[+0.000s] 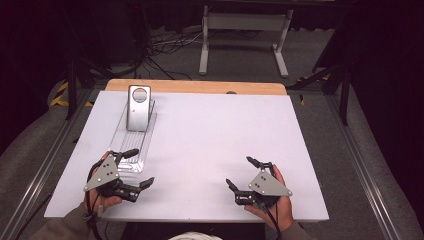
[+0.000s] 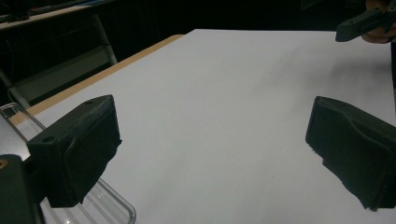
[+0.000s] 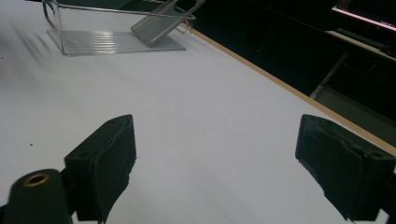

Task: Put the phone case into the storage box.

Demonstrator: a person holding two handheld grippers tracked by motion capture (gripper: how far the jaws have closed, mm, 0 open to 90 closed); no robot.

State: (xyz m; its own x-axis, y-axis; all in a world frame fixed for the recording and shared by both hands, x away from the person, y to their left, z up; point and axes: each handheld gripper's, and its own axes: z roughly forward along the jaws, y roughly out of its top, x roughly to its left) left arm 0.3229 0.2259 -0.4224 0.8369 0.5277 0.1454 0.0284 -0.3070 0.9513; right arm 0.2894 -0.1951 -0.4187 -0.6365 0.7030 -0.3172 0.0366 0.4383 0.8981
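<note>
1. The left hand-held gripper (image 1: pixel 134 166) sat low at the near left part of the white counter (image 1: pixel 210 145). Its two black jaws were spread wide apart, with nothing between them.
2. One jaw of the left hand-held gripper lay right at the near end of a clear plastic tray (image 1: pixel 136 137). I could not tell if it touched the tray.
3. The clear plastic tray was long and thin. It lay on the left side of the counter and ran from near the person toward the far edge.
4. A silver metal stand (image 1: pixel 138 107) with a round hole near its top stood in the far end of the tray. In the right gripper view, the stand (image 3: pixel 161 23) leaned at a slant inside the tray (image 3: pixel 116 32).
5. The right hand-held gripper (image 1: pixel 241 174) sat at the near right part of the counter, well apart from the tray. Its jaws were wide apart too, and it held nothing.
6. In the left gripper view, the corner of the tray (image 2: pixel 112 205) showed just under one jaw, and the right hand-held gripper (image 2: pixel 362 23) was far off at the top right.
7. A strip of brown wood (image 1: pixel 195 86) showed along the far edge of the counter.
</note>
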